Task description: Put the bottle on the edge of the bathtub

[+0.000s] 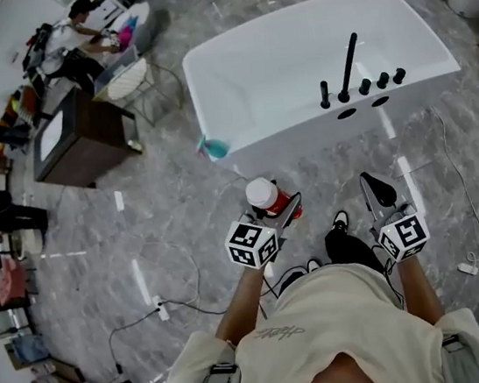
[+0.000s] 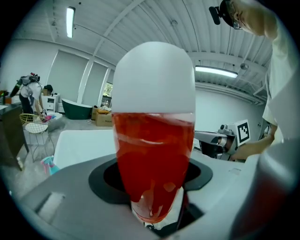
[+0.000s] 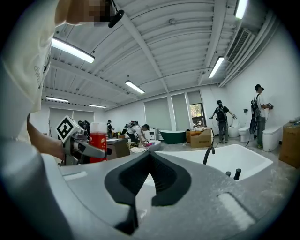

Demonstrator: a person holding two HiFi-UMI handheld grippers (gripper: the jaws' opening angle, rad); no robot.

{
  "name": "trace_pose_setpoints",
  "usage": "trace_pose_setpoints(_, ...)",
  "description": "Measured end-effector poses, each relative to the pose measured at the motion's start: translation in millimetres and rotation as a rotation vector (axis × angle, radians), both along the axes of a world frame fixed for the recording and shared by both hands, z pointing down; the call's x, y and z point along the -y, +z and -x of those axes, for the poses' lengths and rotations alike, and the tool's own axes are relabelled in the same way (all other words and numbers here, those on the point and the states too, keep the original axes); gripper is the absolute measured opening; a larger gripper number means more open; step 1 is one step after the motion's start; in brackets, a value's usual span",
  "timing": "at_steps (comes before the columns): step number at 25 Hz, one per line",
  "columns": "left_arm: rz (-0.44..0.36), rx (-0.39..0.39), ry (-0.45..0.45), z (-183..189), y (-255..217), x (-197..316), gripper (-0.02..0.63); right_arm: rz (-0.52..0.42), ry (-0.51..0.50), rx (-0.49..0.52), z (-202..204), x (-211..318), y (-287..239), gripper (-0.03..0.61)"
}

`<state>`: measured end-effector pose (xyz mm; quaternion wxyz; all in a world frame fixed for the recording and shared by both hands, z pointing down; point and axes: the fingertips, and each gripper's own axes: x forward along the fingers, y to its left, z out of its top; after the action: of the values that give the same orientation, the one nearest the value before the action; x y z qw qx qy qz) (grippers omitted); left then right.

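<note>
A clear bottle [image 1: 264, 197] of red liquid with a white cap stands upright between the jaws of my left gripper [image 1: 276, 214], which is shut on it. In the left gripper view the bottle [image 2: 154, 140] fills the middle, with the pads against its lower part. It hangs over the floor, short of the white bathtub [image 1: 301, 129]. My right gripper [image 1: 380, 188] is shut and holds nothing, to the right of the bottle. In the right gripper view its jaws [image 3: 149, 157] meet, the bottle [image 3: 98, 140] shows at left and the bathtub [image 3: 234, 161] lies ahead.
A black faucet [image 1: 349, 68] and knobs stand on the tub's near right rim. A teal object [image 1: 214, 148] lies on the floor at the tub's left corner. A wooden cabinet [image 1: 73, 139], a wire chair [image 1: 129, 79] and people are at far left. Cables and a power strip [image 1: 161, 310] cross the floor.
</note>
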<state>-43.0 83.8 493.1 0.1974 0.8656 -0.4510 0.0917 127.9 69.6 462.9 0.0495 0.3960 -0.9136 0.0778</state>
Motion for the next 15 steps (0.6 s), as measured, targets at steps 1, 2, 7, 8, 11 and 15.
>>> trace_pose_setpoints(1, -0.001, -0.002, 0.003, -4.6, -1.4, 8.2, 0.301, 0.008, -0.013, -0.002, -1.0, 9.3, 3.2, 0.002)
trace_pose_setpoints(2, 0.001, -0.007, 0.002, -8.7, -2.2, 16.4, 0.301, 0.011, -0.026, -0.005, -1.7, 18.8, 5.7, 0.002)
trace_pose_setpoints(7, 0.025, -0.03, -0.031, -20.2, -4.6, 51.2, 0.301, 0.007, -0.067, -0.009, -6.6, 68.2, 4.3, 0.002)
trace_pose_setpoints(8, 0.027, -0.031, -0.035, -21.1, -6.2, 56.5, 0.302, 0.007, -0.072, -0.008, -7.2, 77.6, 2.9, 0.002)
trace_pose_setpoints(11, 0.034, -0.025, -0.046, -22.1, -7.7, 68.0, 0.302, 0.023, -0.082, -0.005, -6.9, 101.6, 4.0, 0.002)
trace_pose_setpoints(15, 0.052, -0.017, -0.047, -16.7, -4.5, 76.3, 0.302, 0.034, -0.094, 0.003, 1.2, 117.1, 5.7, 0.002)
